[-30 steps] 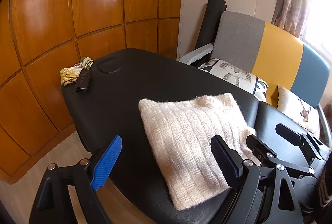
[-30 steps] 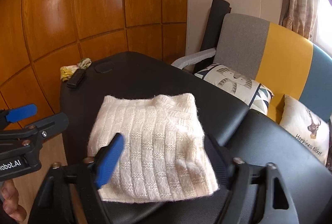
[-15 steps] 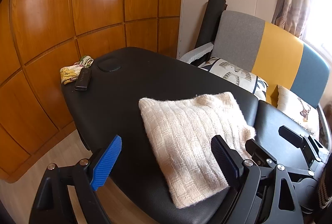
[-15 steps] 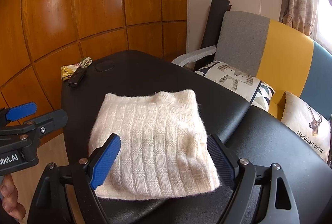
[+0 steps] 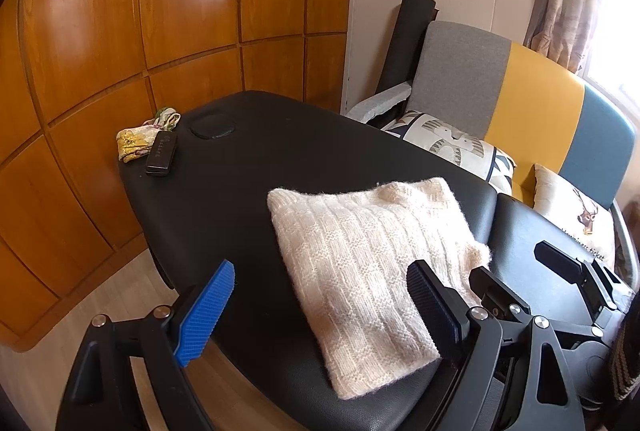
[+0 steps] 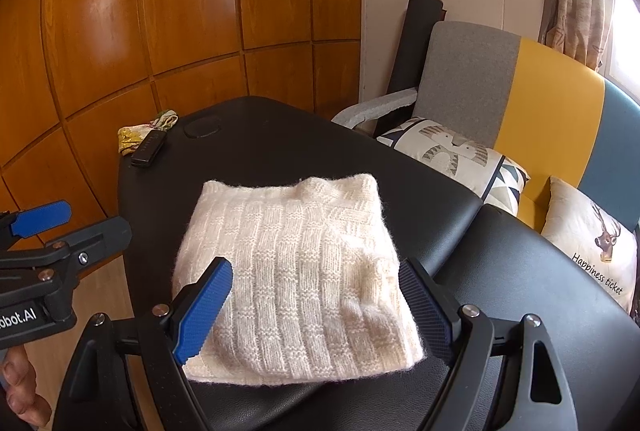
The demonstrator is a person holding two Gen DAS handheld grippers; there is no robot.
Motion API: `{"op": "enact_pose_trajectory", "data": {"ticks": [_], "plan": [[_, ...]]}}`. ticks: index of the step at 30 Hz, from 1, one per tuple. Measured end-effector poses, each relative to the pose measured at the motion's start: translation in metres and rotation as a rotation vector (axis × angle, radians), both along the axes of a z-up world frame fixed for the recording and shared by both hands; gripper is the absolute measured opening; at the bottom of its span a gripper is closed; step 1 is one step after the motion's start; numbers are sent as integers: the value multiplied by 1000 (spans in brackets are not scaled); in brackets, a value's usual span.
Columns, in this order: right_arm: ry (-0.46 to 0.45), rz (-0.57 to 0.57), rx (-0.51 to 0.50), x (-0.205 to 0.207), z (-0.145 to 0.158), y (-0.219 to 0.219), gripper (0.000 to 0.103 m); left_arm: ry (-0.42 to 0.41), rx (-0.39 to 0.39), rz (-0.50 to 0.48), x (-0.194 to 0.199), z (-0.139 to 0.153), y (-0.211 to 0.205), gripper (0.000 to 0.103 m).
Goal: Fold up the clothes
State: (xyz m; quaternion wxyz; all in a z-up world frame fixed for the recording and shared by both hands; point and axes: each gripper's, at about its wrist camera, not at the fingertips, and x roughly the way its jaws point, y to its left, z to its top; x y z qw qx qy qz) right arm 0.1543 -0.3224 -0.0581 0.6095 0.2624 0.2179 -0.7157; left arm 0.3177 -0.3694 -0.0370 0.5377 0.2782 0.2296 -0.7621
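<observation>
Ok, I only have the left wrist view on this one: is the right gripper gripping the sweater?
Observer: No. The right wrist view shows the right gripper open, its pads wide apart with nothing pinched.
Operator: My own finger hides the sweater's near right corner. Is it loose?
Observer: No. The folded sweater lies as a neat rectangle, that corner flat on the black table.
Operator: Any hand visible?
Observer: Yes, fingers at the lower left edge, under the left gripper.
</observation>
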Motion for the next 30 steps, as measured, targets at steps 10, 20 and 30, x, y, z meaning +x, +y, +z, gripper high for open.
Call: {"op": "enact_pose_trajectory", "data": {"ticks": [10, 20, 30], "plan": [[-14, 11, 2, 3, -4, -1, 87, 3, 12, 6, 1, -1, -1, 89], [-27, 10, 13, 0, -8, 0, 87, -5, 16, 4, 0, -3, -2, 89], [-27, 12, 17, 1, -11, 0, 87, -2, 16, 5, 1, -4, -2, 89]]}}
